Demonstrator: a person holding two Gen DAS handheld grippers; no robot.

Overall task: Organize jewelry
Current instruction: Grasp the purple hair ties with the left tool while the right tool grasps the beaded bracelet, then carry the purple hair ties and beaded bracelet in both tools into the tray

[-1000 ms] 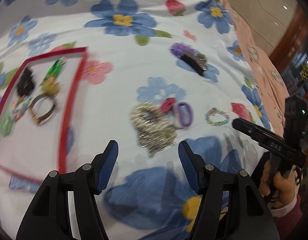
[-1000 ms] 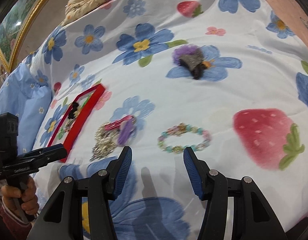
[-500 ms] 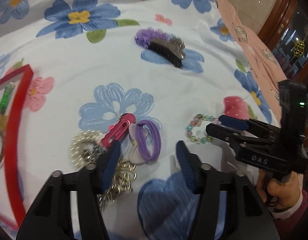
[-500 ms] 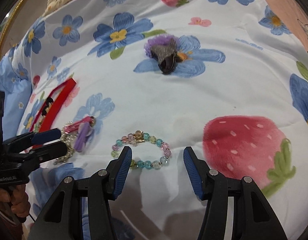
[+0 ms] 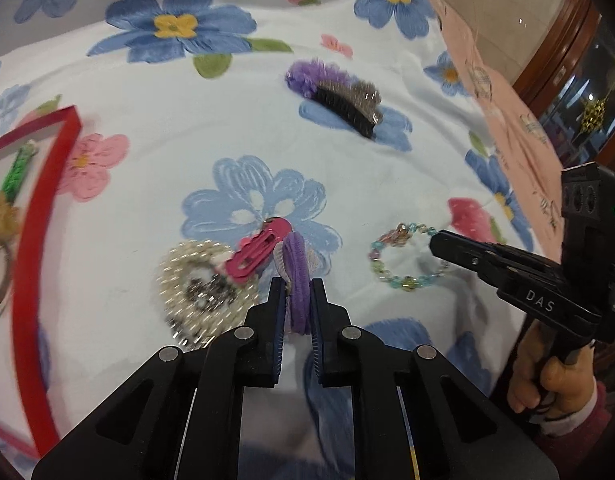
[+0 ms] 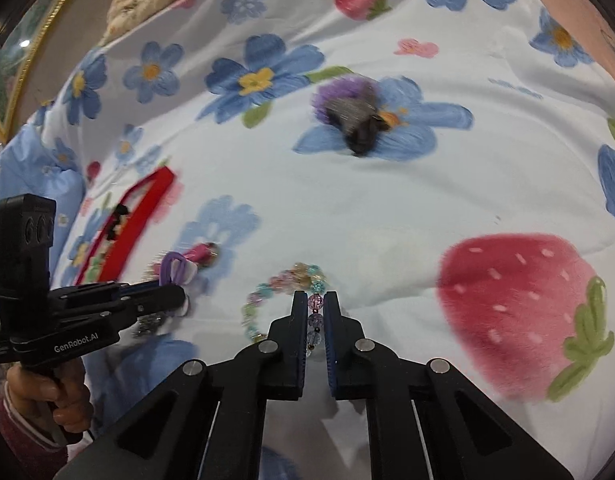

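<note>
On the flowered bedspread [image 5: 235, 128], both grippers are clamped onto jewelry.

The left gripper [image 5: 298, 286] pinches the purple hair tie [image 5: 297, 268], which lies against a pink hair clip [image 5: 259, 254] and a pearly silver chain pile [image 5: 203, 284]. The right gripper [image 6: 316, 300] squeezes the near side of the beaded bracelet [image 6: 285, 280], its pastel beads caught between the pads. A red-rimmed tray [image 5: 35, 216] to the left holds a green piece [image 5: 19, 168] and other items; a purple-and-black hair comb [image 5: 339, 96] lies farther back.
</note>
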